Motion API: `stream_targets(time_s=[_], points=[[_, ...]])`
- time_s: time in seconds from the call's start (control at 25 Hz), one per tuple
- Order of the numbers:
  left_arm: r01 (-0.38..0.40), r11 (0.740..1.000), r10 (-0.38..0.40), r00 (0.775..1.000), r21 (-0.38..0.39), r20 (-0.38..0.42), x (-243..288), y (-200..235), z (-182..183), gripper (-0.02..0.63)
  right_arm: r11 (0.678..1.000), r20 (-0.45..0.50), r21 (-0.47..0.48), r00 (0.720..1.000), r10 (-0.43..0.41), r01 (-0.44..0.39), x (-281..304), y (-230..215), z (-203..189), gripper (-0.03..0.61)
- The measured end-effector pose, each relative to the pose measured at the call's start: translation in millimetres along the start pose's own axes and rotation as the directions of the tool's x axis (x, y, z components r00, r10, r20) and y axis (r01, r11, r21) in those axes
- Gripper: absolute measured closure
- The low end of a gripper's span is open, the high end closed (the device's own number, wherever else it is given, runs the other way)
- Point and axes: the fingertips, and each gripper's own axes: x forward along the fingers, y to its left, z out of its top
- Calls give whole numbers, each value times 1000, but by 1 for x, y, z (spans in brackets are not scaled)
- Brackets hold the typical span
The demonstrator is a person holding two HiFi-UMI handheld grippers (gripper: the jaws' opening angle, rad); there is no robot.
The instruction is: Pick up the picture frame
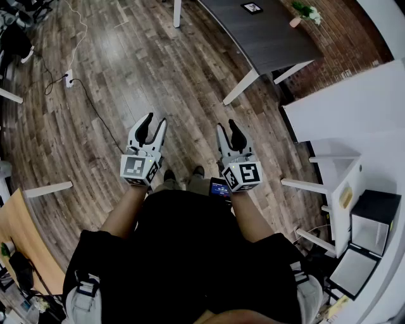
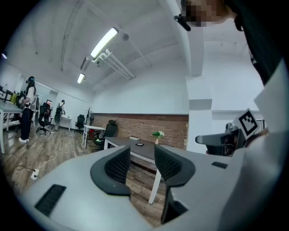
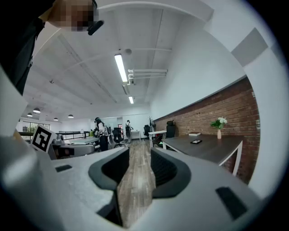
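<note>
Task not begun. Your white left gripper [image 1: 157,119], centre-left in the head view, stands with jaws apart, empty. Your white right gripper [image 1: 226,124] beside it is likewise parted and empty. One small black flat picture frame [image 1: 252,7], as it appears, lies on the one dark grey table [image 1: 278,38], upper right, well apart. Approach and grasp are outstanding.

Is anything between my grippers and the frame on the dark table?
Nothing visible. The left gripper and right gripper hang open, empty, over wood floor; the picture frame lies on the table, flower vase apart from it.
</note>
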Motion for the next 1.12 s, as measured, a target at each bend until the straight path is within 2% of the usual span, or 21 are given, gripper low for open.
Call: stream_targets(time_s=[0.24, 0.48, 0.72, 0.92, 1.12], points=[[18, 1000, -18, 1000, 25, 3, -4, -16, 5, 468, 1000, -1, -12, 1000, 27, -27, -4, 4, -2, 426], [7, 997, -8, 1000, 70, 14, -14, -34, 21, 468, 999, 33, -28, 999, 30, -29, -19, -10, 17, 426], [18, 999, -18, 1000, 36, 7, -8, -57, 14, 469, 999, 79, 44, 996, 29, -33, -39, -30, 15, 426], [29, 999, -28, 999, 25, -15, -3, -82, 3, 474, 998, 32, 56, 999, 24, -25, -57, -55, 0, 426], [37, 999, -37, 999, 37, -15, 10, -102, 8, 477, 997, 52, 74, 999, 13, -17, -69, -84, 7, 426]])
